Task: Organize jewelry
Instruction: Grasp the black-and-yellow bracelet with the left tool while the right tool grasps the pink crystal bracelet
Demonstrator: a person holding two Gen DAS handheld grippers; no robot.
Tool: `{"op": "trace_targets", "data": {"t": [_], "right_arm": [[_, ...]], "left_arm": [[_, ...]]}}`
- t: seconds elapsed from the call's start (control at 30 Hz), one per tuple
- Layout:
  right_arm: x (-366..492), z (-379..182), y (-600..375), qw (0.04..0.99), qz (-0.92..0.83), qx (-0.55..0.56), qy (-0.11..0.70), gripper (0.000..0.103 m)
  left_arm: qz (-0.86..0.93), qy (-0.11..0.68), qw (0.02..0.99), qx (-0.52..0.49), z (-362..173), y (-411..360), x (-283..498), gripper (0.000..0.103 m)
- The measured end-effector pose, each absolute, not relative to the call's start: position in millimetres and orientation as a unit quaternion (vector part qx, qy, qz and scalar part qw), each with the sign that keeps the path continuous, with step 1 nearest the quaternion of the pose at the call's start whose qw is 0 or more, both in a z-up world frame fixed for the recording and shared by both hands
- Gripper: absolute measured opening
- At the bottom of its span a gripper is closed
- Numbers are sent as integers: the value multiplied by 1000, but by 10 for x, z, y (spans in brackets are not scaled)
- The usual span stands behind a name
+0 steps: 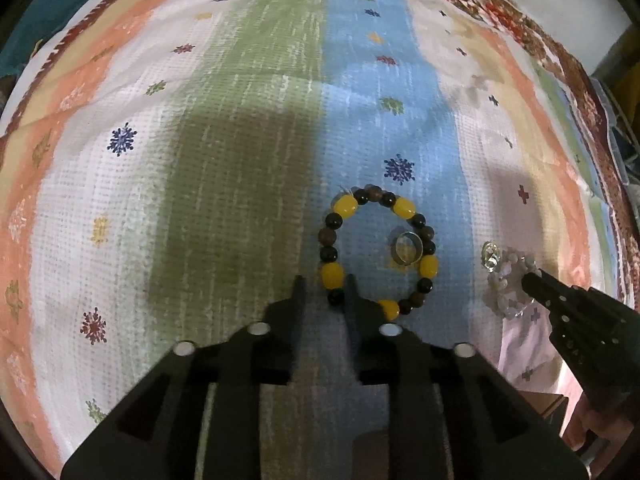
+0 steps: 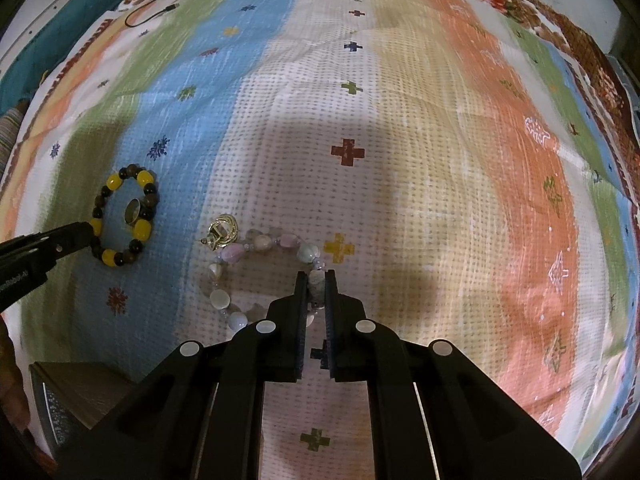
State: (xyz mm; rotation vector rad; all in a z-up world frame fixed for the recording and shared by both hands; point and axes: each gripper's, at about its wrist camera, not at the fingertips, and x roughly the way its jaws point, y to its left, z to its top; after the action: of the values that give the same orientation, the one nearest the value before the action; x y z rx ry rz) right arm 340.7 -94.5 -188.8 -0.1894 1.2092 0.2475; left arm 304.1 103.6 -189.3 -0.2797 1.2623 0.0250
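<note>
**Striped bedspread with two bracelets**

Striped bedspread [image 1: 248,128] carries all pieces. Yellow-and-brown bracelet [image 1: 340,208] lies flat as a ring on the blue stripe, enclosing a silver ring [image 1: 407,249]. Left gripper [image 1: 324,284] stands slightly parted, tips at the bracelet's near edge. Right gripper [image 2: 316,280] pinches one bead of the pale bracelet [image 2: 224,298], beside a gold earring [image 2: 224,232].
</note>
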Motion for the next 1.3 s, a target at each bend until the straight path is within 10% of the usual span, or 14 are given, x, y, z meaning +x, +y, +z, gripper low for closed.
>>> {"op": "trace_targets", "data": {"t": [1.3], "right_arm": [[3038, -1225, -855, 847, 153, -113, 497, 9]], "left_arm": [[16, 511, 859, -23, -1155, 785, 2740, 11]]}}
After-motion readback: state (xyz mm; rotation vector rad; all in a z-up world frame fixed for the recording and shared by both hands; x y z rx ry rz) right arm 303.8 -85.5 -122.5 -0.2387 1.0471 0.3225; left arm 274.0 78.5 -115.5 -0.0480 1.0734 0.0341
